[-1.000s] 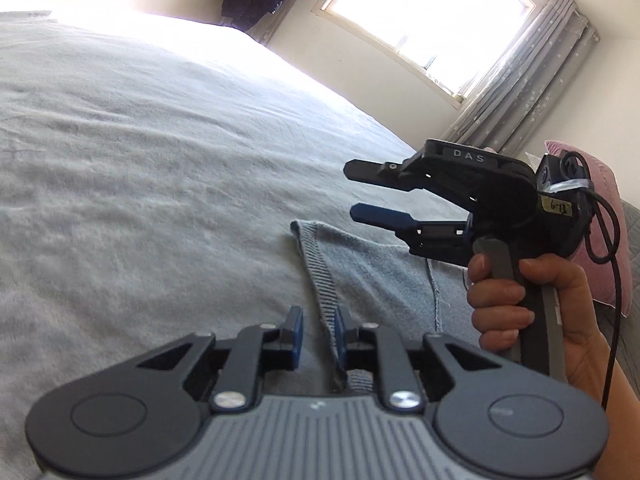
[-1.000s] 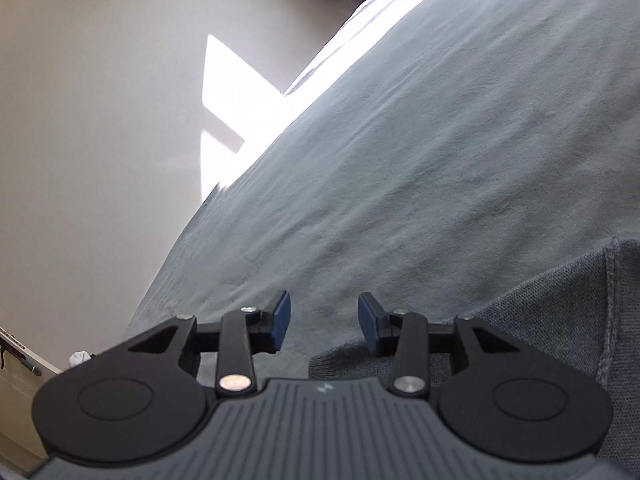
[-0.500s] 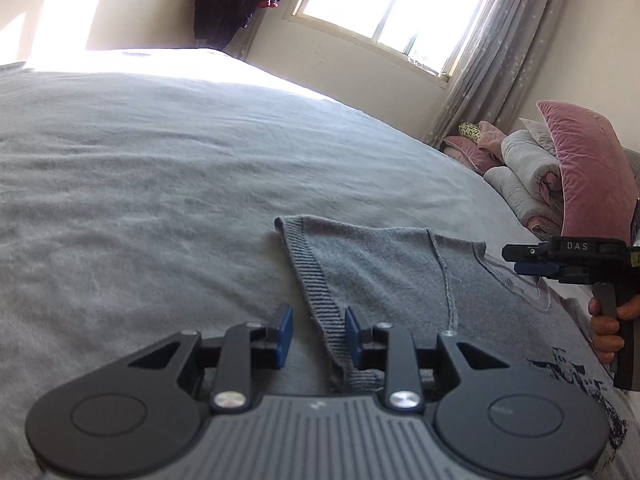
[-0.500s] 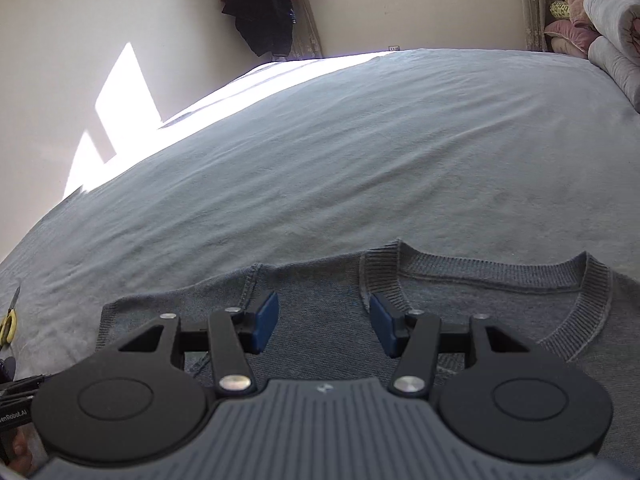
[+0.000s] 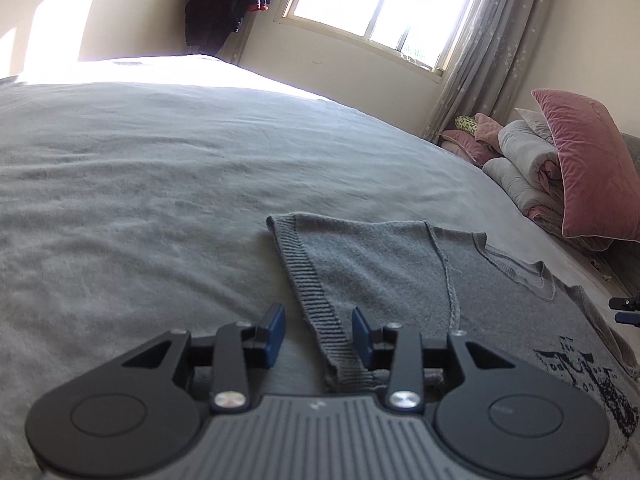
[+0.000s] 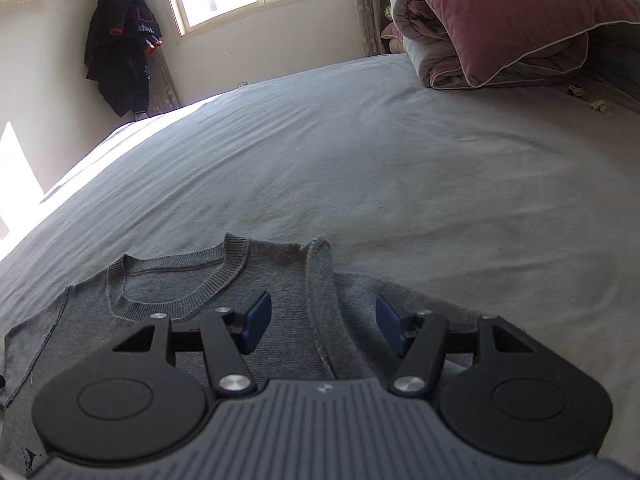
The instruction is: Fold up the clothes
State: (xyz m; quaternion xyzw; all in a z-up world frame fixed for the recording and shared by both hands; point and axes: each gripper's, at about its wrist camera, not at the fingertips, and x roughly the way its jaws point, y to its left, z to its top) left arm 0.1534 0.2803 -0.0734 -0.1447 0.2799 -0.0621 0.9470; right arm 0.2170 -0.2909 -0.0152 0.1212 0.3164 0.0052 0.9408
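Note:
A grey knit sweater (image 5: 400,280) lies flat on the bed, with a ribbed hem, a round collar (image 6: 176,280) and a black print (image 5: 580,368). My left gripper (image 5: 319,334) sits low at the near corner; its jaws are opening, and the ribbed hem band (image 5: 316,308) runs between the blue pads without being pressed. My right gripper (image 6: 324,326) hovers over the shoulder beside the collar; its jaws are opening too, with a raised sleeve seam (image 6: 320,280) in the gap, untouched. Its tips (image 5: 626,310) show at the right edge of the left wrist view.
The grey bed sheet (image 5: 140,200) spreads far to the left and ahead. A pink pillow (image 6: 500,12) and rolled quilts (image 5: 524,160) are stacked at the head of the bed. Dark clothes (image 6: 120,52) hang in the corner by the window (image 5: 380,12).
The left jaws have widened off the ribbed hem. The right gripper has swung from the sweater's left edge across to the collar and shoulder, and has slid to the right edge of the left view.

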